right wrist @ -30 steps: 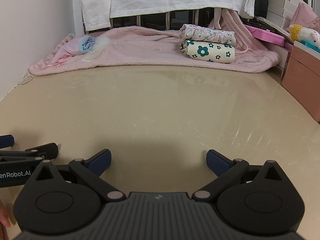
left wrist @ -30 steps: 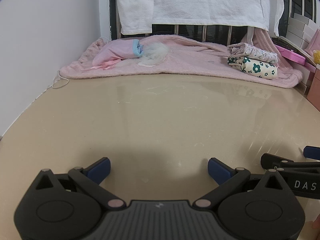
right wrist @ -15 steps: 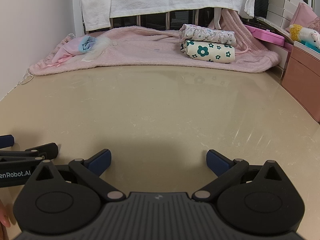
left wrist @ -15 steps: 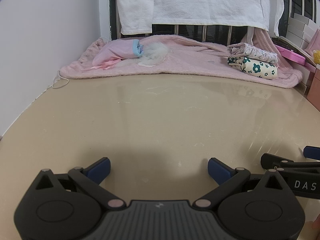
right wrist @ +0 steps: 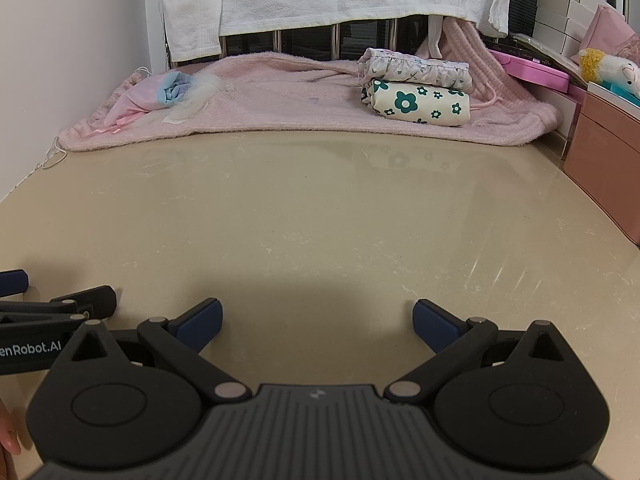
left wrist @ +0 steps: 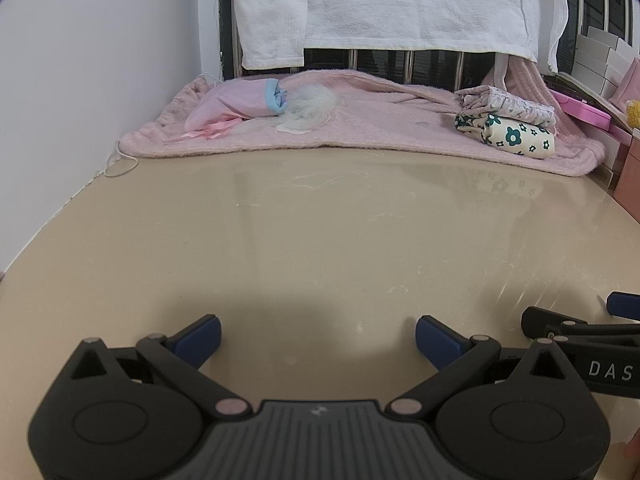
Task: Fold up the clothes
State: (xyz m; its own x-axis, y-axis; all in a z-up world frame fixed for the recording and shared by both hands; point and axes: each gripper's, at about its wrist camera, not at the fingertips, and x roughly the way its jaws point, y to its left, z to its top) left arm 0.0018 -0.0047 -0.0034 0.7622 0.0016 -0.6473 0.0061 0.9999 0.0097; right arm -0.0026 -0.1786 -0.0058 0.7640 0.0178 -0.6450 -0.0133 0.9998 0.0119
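Left tongs [left wrist: 318,336] and right tongs [right wrist: 317,322] sit low over the bare beige desk [right wrist: 320,208], side by side, each spread wide and holding nothing. Two folded garments [right wrist: 418,86] lie stacked on the pink blanket [right wrist: 280,104] at the far edge; a crumpled pink garment [left wrist: 236,106] lies far left.

Two folded garments sit stacked — one cream bundle with green flowers [right wrist: 418,105] under one pale small-print ruffled bundle [right wrist: 416,67] — alongside one crumpled pink-and-blue garment [left wrist: 236,105], one pink fuzzy blanket [right wrist: 288,108], one white hanging towel [left wrist: 400,4] and two black grippers with blue pads — left [left wrist: 318,334], right [right wrist: 317,322].
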